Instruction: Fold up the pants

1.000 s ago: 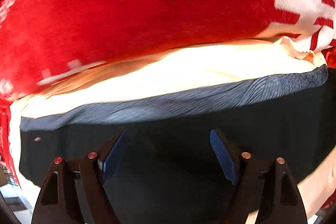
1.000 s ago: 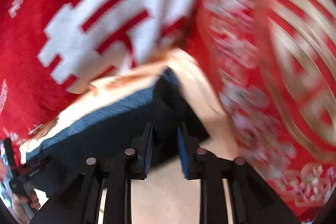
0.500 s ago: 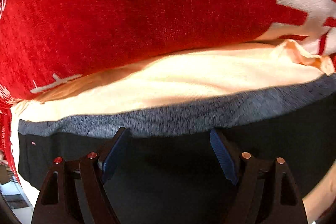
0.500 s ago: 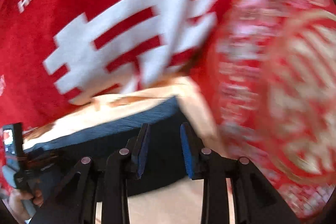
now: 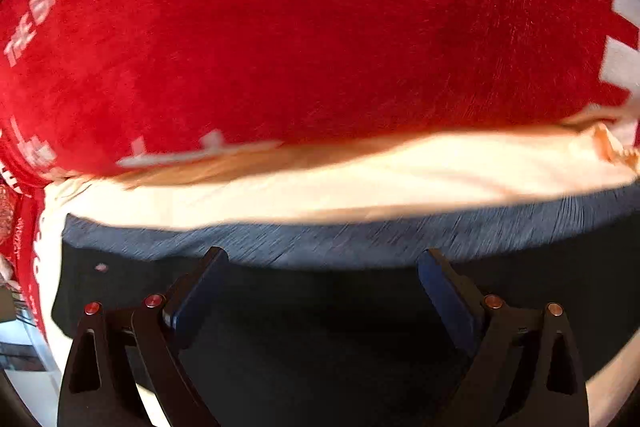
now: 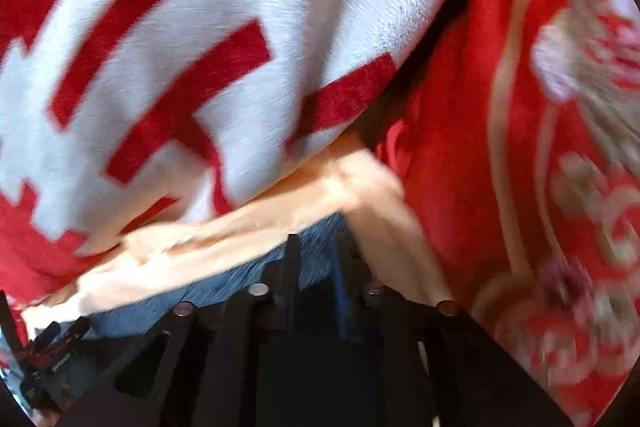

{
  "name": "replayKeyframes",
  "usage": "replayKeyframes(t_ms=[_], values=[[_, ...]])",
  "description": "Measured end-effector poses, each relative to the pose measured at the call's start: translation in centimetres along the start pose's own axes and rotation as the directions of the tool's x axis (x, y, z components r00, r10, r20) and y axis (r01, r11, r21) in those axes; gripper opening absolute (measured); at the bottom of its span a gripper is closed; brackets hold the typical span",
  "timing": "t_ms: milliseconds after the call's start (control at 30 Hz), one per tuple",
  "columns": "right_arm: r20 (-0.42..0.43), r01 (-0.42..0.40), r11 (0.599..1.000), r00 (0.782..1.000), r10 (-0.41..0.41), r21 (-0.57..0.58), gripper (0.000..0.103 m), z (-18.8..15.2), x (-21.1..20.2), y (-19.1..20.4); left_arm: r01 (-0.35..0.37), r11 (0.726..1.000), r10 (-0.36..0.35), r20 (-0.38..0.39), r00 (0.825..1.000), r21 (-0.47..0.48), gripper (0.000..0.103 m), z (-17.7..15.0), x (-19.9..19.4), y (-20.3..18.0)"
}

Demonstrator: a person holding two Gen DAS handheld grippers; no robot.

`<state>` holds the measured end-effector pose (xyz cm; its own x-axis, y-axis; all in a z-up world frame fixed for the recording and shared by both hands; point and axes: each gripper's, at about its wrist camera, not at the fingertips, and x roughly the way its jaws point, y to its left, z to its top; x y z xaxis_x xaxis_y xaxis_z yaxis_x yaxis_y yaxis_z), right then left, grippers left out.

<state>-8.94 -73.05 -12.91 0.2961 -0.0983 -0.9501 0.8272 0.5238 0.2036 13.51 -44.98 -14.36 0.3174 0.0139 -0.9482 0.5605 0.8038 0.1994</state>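
Observation:
Dark pants [image 5: 360,327] with a grey-blue heathered band [image 5: 320,243] along their far edge lie on a cream sheet [image 5: 360,179]. My left gripper [image 5: 320,275] hovers over the band, its jaws opening wide with nothing pinched between them. In the right wrist view the band's right corner [image 6: 316,259] sits between the fingers of my right gripper [image 6: 318,267]. Its jaws are closing on that corner, and a narrow gap still shows. The picture is blurred by motion.
A red plush blanket [image 5: 320,47] with white lettering bulges just beyond the sheet. A second red patterned blanket [image 6: 540,147] lies to the right of the pants corner. The other hand-held gripper [image 6: 52,359] shows at the lower left edge of the right wrist view.
The left jaws have spread wider and the left gripper has shifted along the band. The right gripper has dropped closer to the pants corner and its jaws have narrowed around it.

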Motion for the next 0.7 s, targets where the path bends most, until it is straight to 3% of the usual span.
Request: replayKeyframes(t_ms=[167, 267, 433, 567, 633, 700], values=[[-0.105, -0.140, 0.990, 0.985, 0.138, -0.016, 0.027, -4.9, -3.0, 2.5, -0.021, 1.000, 0.021, -0.019, 1.000, -0.013, 0.097, -4.1, -0.6, 6.4], [-0.209, -0.266, 0.964, 0.943, 0.257, -0.018, 0.028, -9.3, -3.1, 5.5, -0.047, 0.998, 0.046, -0.044, 0.998, -0.037, 0.097, -5.5, 0.1, 10.9], [-0.345, -0.414, 0.910, 0.855, 0.387, -0.004, 0.038, -17.4, -1.9, 13.1, -0.121, 0.988, 0.116, -0.060, 0.991, -0.096, 0.097, -7.8, 1.7, 19.2], [-0.422, -0.541, 0.839, 0.748, 0.512, 0.057, 0.038, -24.3, -0.2, 20.8, -0.183, 0.976, 0.175, -0.074, 0.982, -0.118, 0.097, -10.1, 3.3, 26.2], [-0.451, -0.574, 0.814, 0.706, 0.546, 0.086, 0.038, -26.5, 1.3, 23.4, -0.198, 0.974, 0.188, -0.094, 0.978, -0.109, 0.097, -11.3, 5.2, 29.9], [-0.472, -0.598, 0.791, 0.664, 0.580, 0.129, 0.038, -29.0, 3.2, 26.5, -0.163, 0.981, 0.154, -0.087, 0.984, -0.109, 0.099, -12.2, 6.1, 32.1]])
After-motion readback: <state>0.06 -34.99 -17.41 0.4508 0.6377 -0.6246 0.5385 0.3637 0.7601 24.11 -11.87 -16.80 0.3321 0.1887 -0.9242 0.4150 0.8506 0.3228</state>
